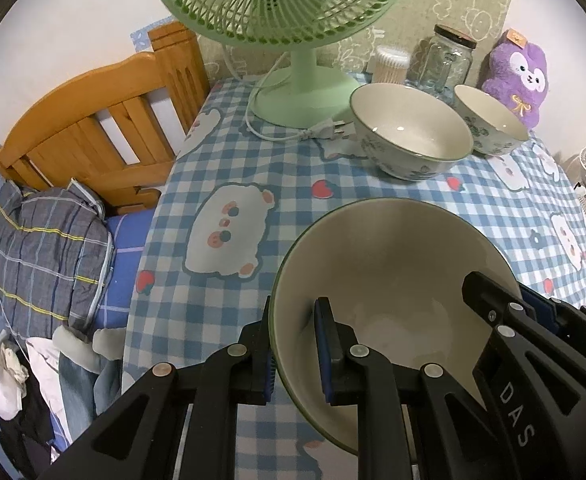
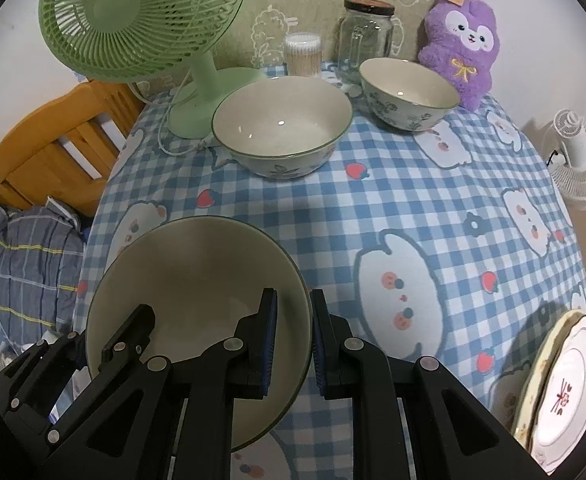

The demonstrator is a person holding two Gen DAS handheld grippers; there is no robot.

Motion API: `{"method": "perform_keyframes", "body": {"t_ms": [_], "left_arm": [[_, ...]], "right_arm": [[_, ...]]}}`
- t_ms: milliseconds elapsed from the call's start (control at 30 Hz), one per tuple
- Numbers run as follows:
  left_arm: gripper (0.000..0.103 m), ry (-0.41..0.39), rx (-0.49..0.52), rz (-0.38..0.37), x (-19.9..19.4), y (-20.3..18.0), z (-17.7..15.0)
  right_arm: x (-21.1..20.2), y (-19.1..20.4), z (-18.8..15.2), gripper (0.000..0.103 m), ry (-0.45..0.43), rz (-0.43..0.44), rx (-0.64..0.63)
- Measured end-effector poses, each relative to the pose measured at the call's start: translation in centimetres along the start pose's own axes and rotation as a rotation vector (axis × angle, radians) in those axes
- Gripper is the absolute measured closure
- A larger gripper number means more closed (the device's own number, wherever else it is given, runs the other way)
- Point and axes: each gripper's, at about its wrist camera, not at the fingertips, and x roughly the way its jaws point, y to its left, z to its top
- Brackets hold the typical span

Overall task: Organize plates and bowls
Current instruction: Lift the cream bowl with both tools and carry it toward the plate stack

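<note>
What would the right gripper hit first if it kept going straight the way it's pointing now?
Likely the checked tablecloth. The right gripper is clamped on the rim of the held bowl and points down at bare cloth short of the large bowl. Depth is hard to judge.

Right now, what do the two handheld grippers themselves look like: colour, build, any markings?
Both are matte black plastic. The left gripper and the right gripper each have angular linkage arms with triangular cut-outs, round silver pivot pins, and jaws faced with ribbed blue pads. White letters "DAS" show on the right gripper's body in the left wrist view. No cables, hands or sleeves are visible.
</note>
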Motion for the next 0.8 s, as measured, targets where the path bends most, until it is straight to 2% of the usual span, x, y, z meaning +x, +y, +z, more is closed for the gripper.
{"method": "perform_keyframes", "body": {"t_ms": [800], "left_arm": [[0.089,-0.032,-0.027,0.001,-4.8,-8.3,-4.3]], "right_arm": [[-5.4,-8.9,-3.8,0.084,-0.017,0.014,-0.007]]}}
